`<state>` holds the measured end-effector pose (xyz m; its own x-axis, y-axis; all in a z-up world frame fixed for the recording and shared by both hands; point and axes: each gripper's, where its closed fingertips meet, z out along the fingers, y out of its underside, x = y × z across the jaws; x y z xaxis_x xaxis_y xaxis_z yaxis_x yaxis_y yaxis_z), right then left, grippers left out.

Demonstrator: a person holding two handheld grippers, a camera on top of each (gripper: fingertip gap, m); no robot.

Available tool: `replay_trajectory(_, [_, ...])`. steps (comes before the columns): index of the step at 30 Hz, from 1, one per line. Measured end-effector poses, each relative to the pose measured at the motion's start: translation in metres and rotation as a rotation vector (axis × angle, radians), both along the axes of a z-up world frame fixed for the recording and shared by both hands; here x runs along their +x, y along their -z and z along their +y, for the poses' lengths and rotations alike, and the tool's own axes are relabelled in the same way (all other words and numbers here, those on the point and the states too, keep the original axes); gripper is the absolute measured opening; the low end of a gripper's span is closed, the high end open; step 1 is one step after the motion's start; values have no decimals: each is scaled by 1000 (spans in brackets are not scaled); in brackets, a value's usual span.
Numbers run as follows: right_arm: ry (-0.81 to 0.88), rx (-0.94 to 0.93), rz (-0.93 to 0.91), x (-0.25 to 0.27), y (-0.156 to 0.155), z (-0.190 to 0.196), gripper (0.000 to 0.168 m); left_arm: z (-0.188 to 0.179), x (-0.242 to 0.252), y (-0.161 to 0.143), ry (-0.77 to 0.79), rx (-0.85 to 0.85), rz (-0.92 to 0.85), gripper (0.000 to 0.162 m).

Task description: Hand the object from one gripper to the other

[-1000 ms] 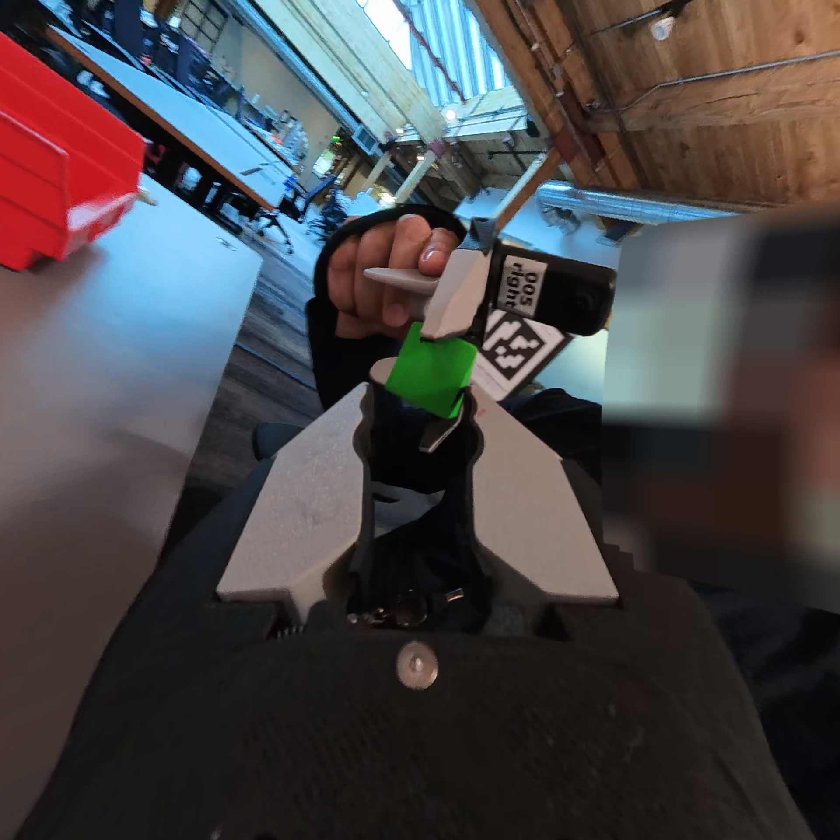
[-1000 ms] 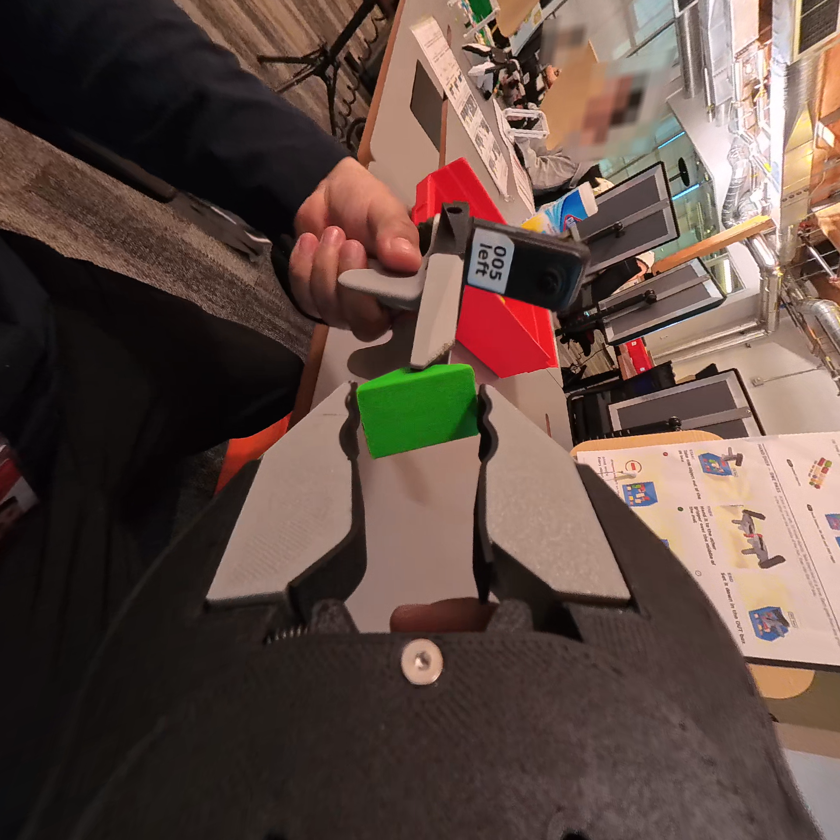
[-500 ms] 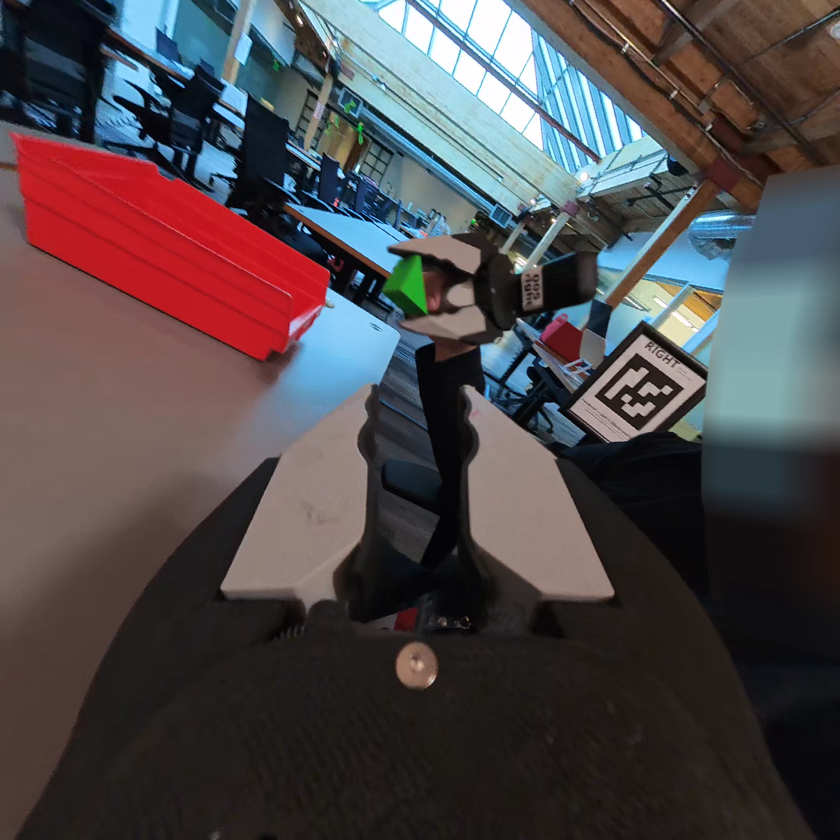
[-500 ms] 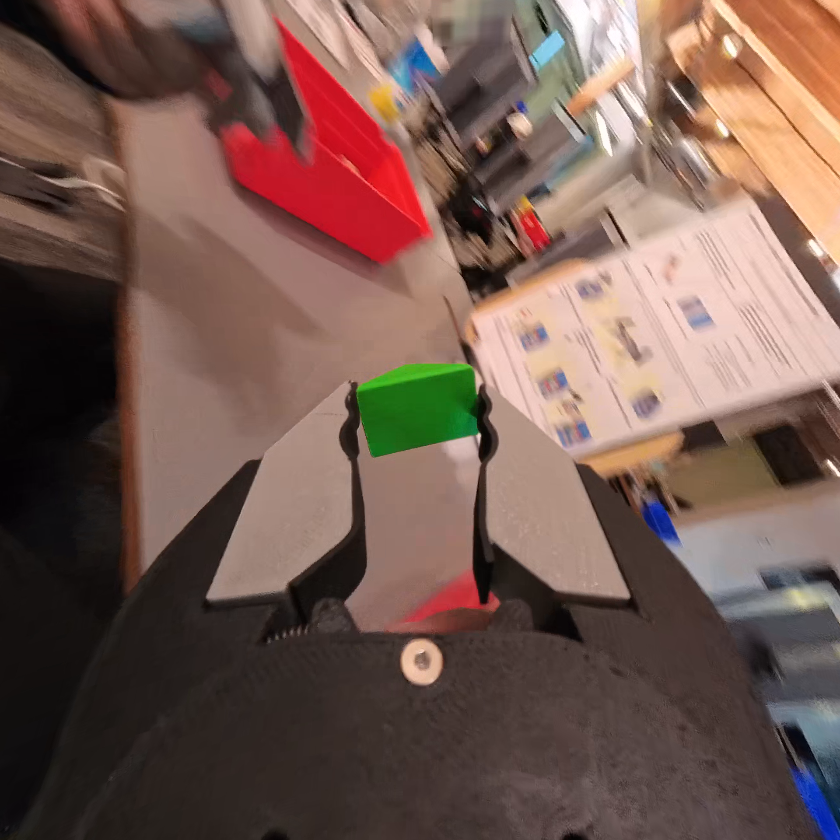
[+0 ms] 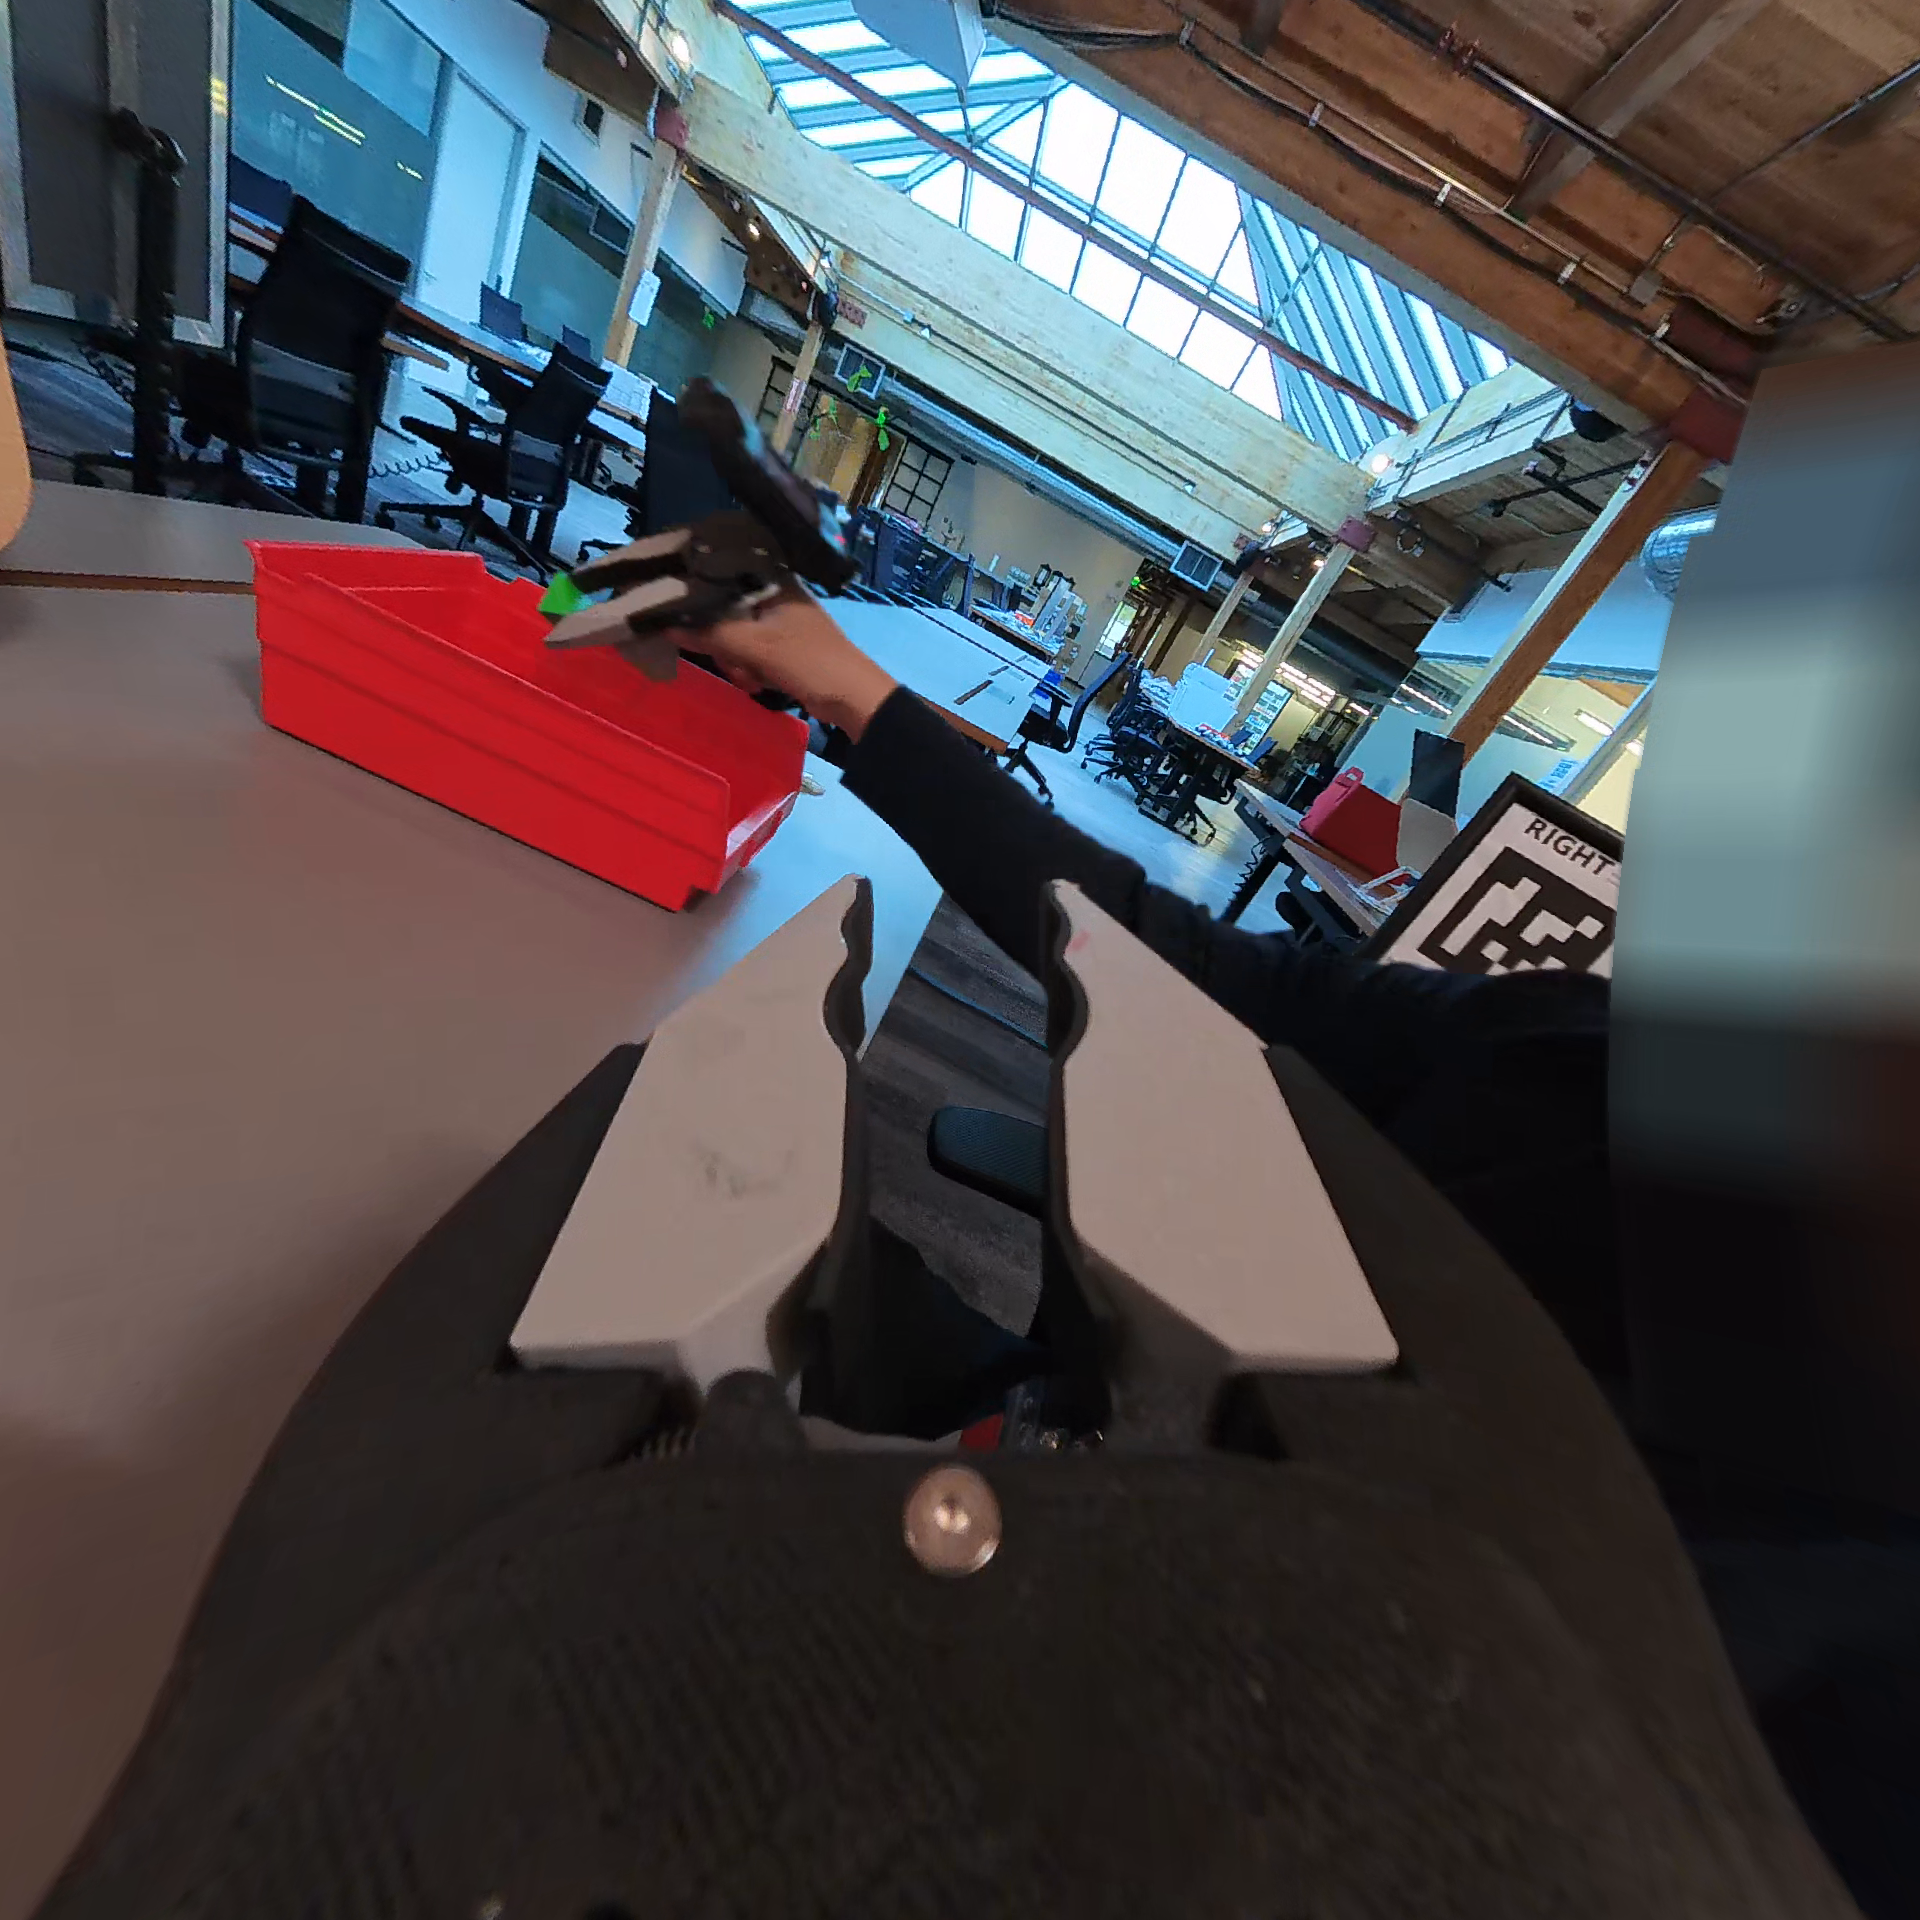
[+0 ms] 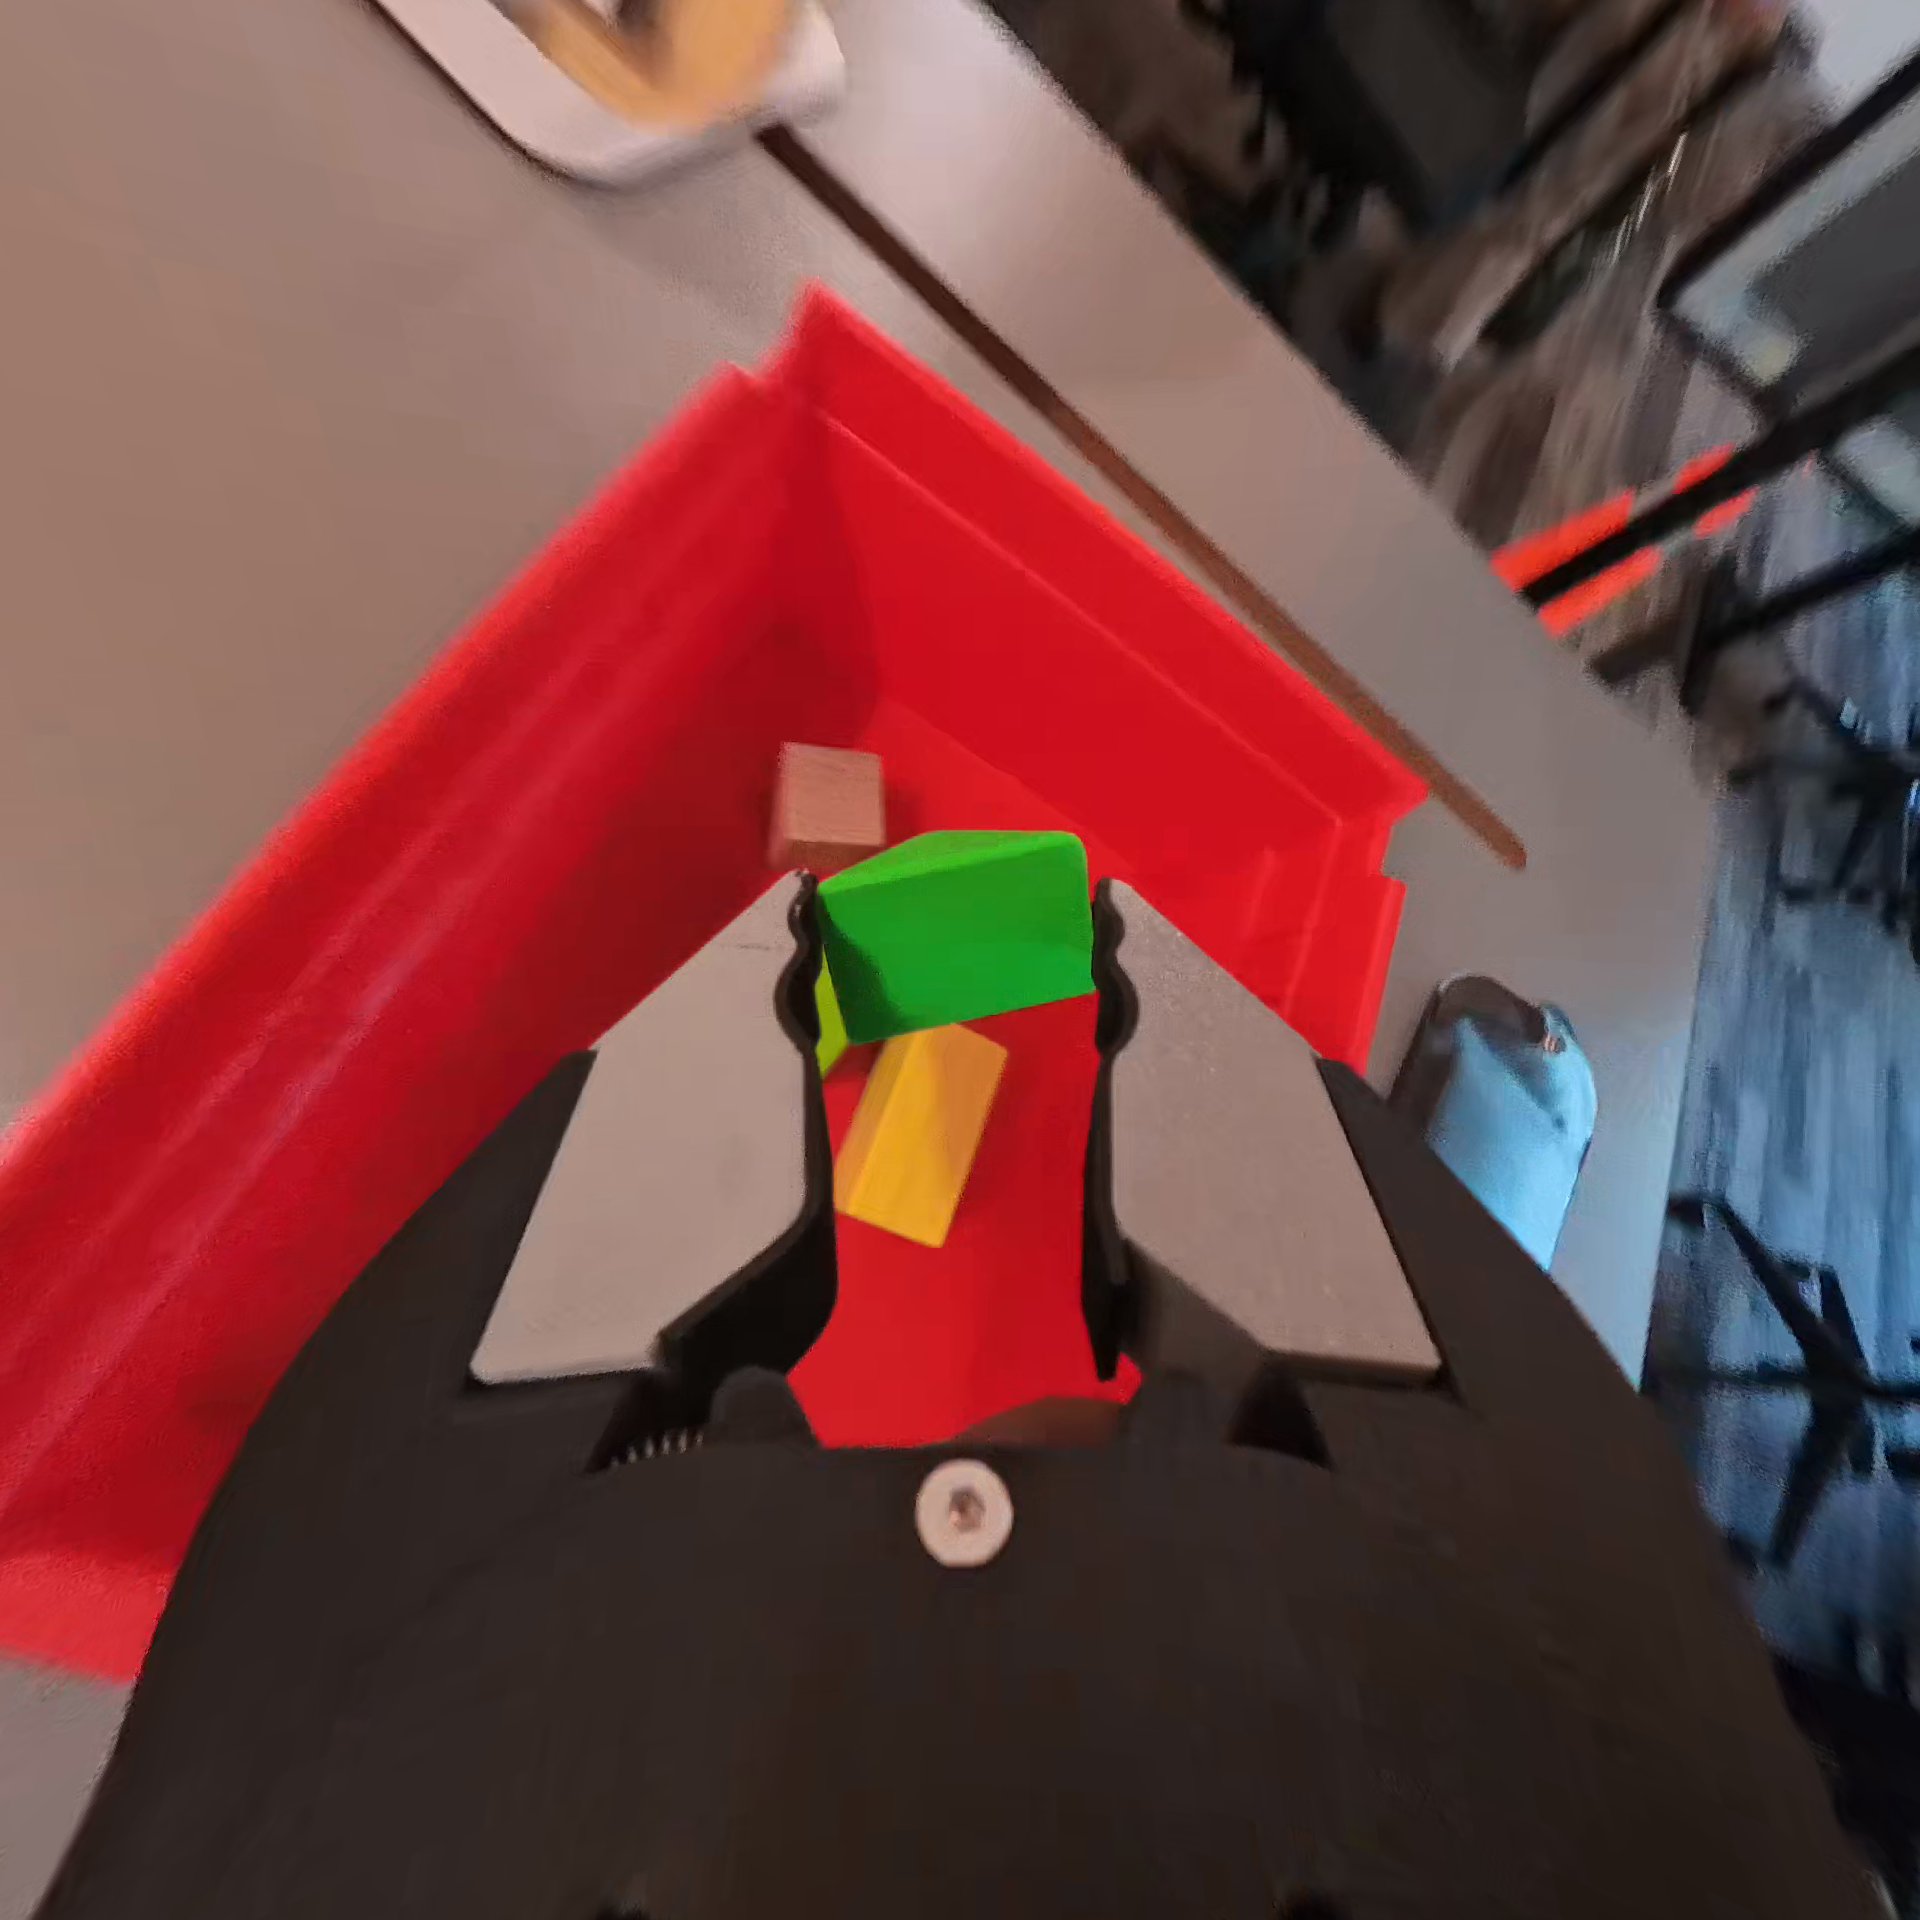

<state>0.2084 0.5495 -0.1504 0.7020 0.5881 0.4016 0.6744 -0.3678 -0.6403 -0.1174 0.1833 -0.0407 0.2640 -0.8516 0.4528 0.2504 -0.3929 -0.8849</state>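
Note:
My right gripper [image 6: 954,914] is shut on a green block [image 6: 956,935] and holds it above the inside of a red bin [image 6: 520,831]. The left wrist view shows that same gripper [image 5: 582,613] with the green block [image 5: 561,596] over the red bin [image 5: 499,717] on the grey table. My left gripper [image 5: 954,925] is open and empty, held back near the table's edge, well apart from the bin.
In the bin lie a brown block [image 6: 829,806], a yellow block [image 6: 914,1132] and a light green piece [image 6: 831,1023] partly hidden by my finger. A blue object [image 6: 1507,1122] stands beside the bin. A marker board [image 5: 1507,904] stands at the right. Tip to tip, the grippers are about 50 cm apart.
The right gripper carried the green block away from the left gripper and now holds it over the red bin. The left gripper stays open and empty and has drawn back.

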Motion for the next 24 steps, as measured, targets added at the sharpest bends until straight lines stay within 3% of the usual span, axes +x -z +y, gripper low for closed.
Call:
replay_trajectory(8, [278,-311,-173,40,71,58,51,8,-6,8,-11,-18,8,29])
replay_trajectory(15, [376,-302,-261,57,76,82,51,23,-14,19,-15,-59,-8,28])
replay_trajectory(24, [484,-377,-283,60,99,83,51,25,-10,25,-6,-75,1,28])
